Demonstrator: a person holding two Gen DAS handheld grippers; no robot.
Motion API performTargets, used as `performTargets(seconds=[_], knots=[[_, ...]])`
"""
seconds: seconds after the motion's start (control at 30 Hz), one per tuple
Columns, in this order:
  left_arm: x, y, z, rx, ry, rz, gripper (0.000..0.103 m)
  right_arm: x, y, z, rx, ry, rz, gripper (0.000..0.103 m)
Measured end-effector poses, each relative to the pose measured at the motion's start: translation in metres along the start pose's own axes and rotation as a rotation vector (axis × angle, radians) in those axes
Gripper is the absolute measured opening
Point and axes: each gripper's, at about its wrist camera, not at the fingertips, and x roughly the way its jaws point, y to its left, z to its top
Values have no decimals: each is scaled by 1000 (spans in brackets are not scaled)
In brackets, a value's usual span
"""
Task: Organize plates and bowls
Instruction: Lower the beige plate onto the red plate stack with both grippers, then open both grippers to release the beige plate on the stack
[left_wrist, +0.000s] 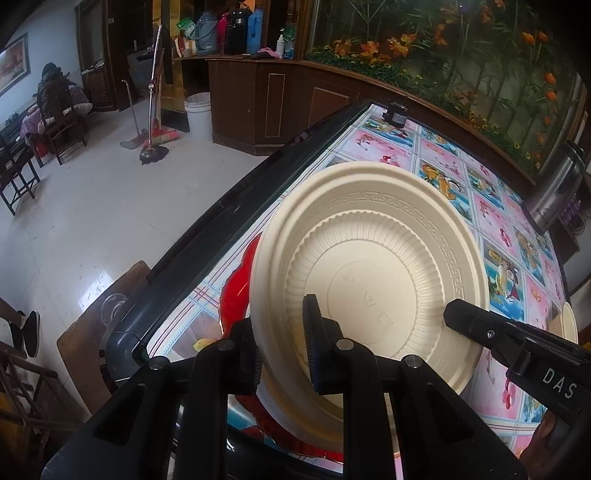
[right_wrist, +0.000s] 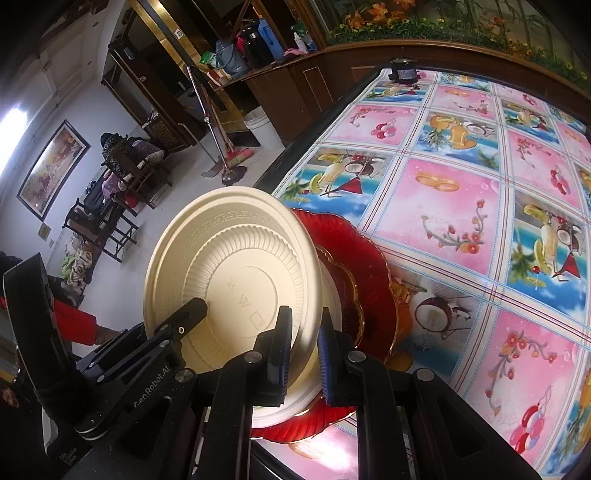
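Both grippers, left (left_wrist: 284, 347) and right (right_wrist: 304, 354), are grasping the cream plate's (left_wrist: 369, 266) rim above the red plate (right_wrist: 365, 273).

This looks like the dining room of a small eatery or a family home. A table (right_wrist: 461, 206) is covered with a glossy plastic cloth printed with fruit and flower squares. Behind it stands a dark wooden counter (left_wrist: 280, 99), and on it are several thermos flasks (left_wrist: 236, 29) in blue, grey, black and pink. Above the counter there is a wall of artificial orange flowers (left_wrist: 443, 48). On the tiled floor (left_wrist: 92, 221) a broom and a mop (left_wrist: 151, 136) lean near a white bucket (left_wrist: 198, 110). Further back a person (right_wrist: 110, 147) sits on dark wooden chairs, and a framed picture (right_wrist: 51, 166) hangs on the wall.
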Motion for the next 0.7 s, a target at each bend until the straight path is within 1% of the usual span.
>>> performTargets(seconds=[0.2, 0.33, 0.47, 0.5, 0.53, 0.57, 0.6, 0.63, 0.7], knots=[[-5, -1, -1, -5, -17, 3, 17, -3, 2, -1, 0, -12, 3, 13], [-5, 1, -2, -14, -14, 6, 17, -6, 3, 0, -6, -16, 8, 13], [-4, 5, -1, -27, -11, 22, 18, -3, 3, 0, -4, -4, 11, 17], [-4, 5, -2, -28, -11, 28, 22, -2, 2, 0, -3, -3, 8, 17], [-5, 7, -2, -35, -11, 30, 33, 0, 2, -1, -2, 2, 10, 17], [-5, 8, -1, -43, -12, 28, 39, 0, 1, -1, 2, 4, 8, 19], [-6, 9, -1, -50, -15, 26, 49, -1, 0, -1, 5, -1, 11, 24], [-8, 10, -1, -57, -23, 25, 53, -2, 0, -1, 4, -8, 13, 29], [-15, 11, -2, -64, -45, 24, 53, -7, -1, -2, 10, -27, 12, 51]])
